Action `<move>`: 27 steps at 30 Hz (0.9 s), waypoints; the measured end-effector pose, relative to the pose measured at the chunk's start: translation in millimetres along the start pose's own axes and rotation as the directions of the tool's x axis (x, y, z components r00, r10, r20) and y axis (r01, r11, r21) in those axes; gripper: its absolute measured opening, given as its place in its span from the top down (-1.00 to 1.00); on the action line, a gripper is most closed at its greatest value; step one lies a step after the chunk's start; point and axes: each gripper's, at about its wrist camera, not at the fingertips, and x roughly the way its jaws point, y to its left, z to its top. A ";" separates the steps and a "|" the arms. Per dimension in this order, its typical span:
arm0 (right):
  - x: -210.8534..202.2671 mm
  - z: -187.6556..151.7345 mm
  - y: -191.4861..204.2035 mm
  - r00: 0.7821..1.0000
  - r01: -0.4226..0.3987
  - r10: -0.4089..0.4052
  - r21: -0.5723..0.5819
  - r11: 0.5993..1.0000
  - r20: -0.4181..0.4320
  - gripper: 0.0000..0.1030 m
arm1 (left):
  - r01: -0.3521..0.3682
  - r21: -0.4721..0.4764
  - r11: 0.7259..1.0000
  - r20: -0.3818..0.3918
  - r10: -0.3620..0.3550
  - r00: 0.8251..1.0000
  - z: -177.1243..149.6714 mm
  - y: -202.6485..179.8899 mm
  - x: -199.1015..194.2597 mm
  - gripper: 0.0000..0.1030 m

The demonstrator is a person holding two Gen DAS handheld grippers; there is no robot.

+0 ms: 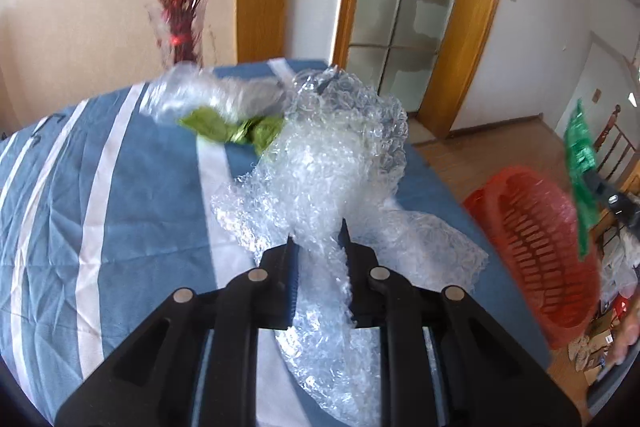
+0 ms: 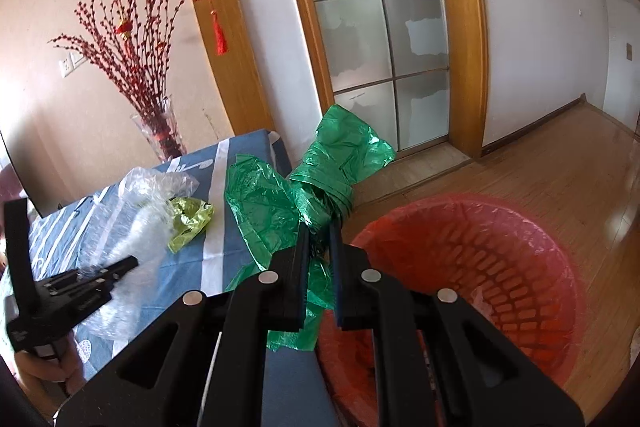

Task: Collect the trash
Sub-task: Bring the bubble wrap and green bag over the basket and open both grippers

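Observation:
My left gripper (image 1: 318, 231) is shut on a sheet of clear bubble wrap (image 1: 332, 163) and holds it just above the blue striped table (image 1: 120, 187). My right gripper (image 2: 320, 227) is shut on a green plastic bag (image 2: 304, 179) and holds it between the table edge and the red basket (image 2: 480, 275); this bag also shows in the left wrist view (image 1: 580, 163). A yellow-green bag (image 1: 232, 129) and a clear plastic bag (image 1: 192, 95) lie on the table. The left gripper also shows in the right wrist view (image 2: 124, 265).
The red basket (image 1: 536, 247), lined with a red bag, stands on the wooden floor right of the table. A vase of red branches (image 2: 160, 131) stands behind the table. A glass door (image 2: 384, 39) is at the back. Clutter (image 1: 600, 339) lies beside the basket.

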 end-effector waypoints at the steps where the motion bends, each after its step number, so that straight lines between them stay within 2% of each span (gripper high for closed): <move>1: -1.5 0.0 -2.2 1.000 0.003 -0.003 0.003 1.000 0.002 0.80 | 0.009 0.006 1.000 0.012 -0.009 1.000 2.7 -5.1 -5.1 0.66; 10: -20.2 -6.2 -37.6 0.998 0.054 -0.054 0.039 0.998 0.017 0.80 | 0.105 0.067 0.992 0.053 -0.108 0.993 13.4 -65.5 -25.5 0.65; 19: -31.7 -10.2 -72.6 0.995 0.095 -0.097 0.072 0.993 0.024 0.80 | 0.214 0.129 0.968 0.004 -0.216 0.976 10.2 -128.5 -16.3 0.65; 27: -43.1 -15.1 -100.0 0.990 0.133 -0.137 0.100 0.986 0.033 0.80 | 0.279 0.164 0.946 -0.030 -0.278 0.960 5.2 -169.4 -2.1 0.65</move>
